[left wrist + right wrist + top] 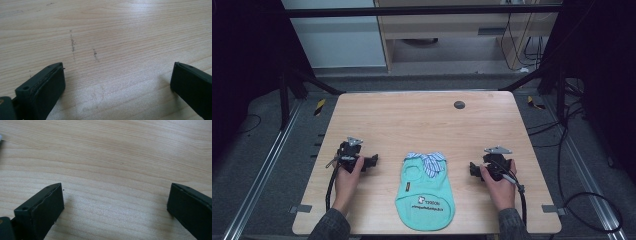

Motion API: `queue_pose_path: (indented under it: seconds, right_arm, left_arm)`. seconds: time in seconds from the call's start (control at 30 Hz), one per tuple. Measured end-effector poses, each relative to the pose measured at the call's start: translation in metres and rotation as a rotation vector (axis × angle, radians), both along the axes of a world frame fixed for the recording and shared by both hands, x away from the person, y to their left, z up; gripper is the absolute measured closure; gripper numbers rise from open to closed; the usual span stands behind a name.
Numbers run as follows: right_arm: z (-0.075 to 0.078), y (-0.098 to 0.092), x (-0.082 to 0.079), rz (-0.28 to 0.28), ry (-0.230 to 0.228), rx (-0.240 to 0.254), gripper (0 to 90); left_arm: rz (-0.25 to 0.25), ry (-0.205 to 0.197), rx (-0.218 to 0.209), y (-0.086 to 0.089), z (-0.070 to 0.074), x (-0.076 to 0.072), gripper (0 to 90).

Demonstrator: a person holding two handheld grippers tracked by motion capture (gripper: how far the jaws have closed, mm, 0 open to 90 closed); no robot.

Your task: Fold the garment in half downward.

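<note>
A small mint-green pet shirt with a blue-and-white striped collar lies flat near the front middle of the wooden table. My left gripper rests on the table to the shirt's left, held by a hand, its jaws pointing toward the shirt. My right gripper rests to the shirt's right, jaws pointing back toward it. In the left gripper view the left gripper stands open over bare wood. In the right gripper view the right gripper stands just as wide open, with bare wood between its jaws.
A dark round grommet sits in the tabletop at the back right. Faint pencil-like marks streak the wood ahead of the left jaws. Metal frame rails and cables run along the floor on both sides of the table.
</note>
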State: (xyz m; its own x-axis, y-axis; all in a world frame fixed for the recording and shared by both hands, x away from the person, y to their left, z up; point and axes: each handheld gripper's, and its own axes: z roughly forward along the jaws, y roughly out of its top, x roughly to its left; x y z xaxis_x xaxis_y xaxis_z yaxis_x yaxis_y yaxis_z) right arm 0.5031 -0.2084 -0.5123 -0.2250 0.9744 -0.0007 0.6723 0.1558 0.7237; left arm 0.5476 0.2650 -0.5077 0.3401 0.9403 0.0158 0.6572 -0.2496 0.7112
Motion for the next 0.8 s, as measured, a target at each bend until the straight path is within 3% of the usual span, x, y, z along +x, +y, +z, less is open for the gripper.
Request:
queue_pose_path:
  seconds: [0.13,0.4,0.5,0.63,0.7,0.8]
  right_arm:
    - [0.0,0.0,0.001,-0.001,0.001,0.003,0.4]
    - [0.0,0.002,0.003,0.003,0.003,0.005,0.4]
    - [0.0,0.002,0.004,0.01,-0.001,0.004,1.7]
    - [0.001,0.003,0.003,0.022,-0.018,0.0,8.3]
    - [0.004,0.006,0.002,0.032,-0.028,0.018,14.5]
    - [0.008,0.01,0.0,0.048,-0.057,0.005,19.2]
  left_arm:
    - [0.022,-0.002,0.001,-0.003,0.0,-0.013,0.0]
    - [0.006,0.001,0.002,-0.007,0.0,-0.029,0.0]
    - [-0.043,0.017,0.004,-0.007,0.001,-0.034,0.0]
    - [-0.065,0.003,0.001,-0.007,0.001,-0.038,2.1]
    - [-0.092,-0.009,-0.043,-0.007,0.003,-0.043,4.1]
    - [-0.113,-0.032,-0.051,-0.009,0.009,-0.047,4.0]
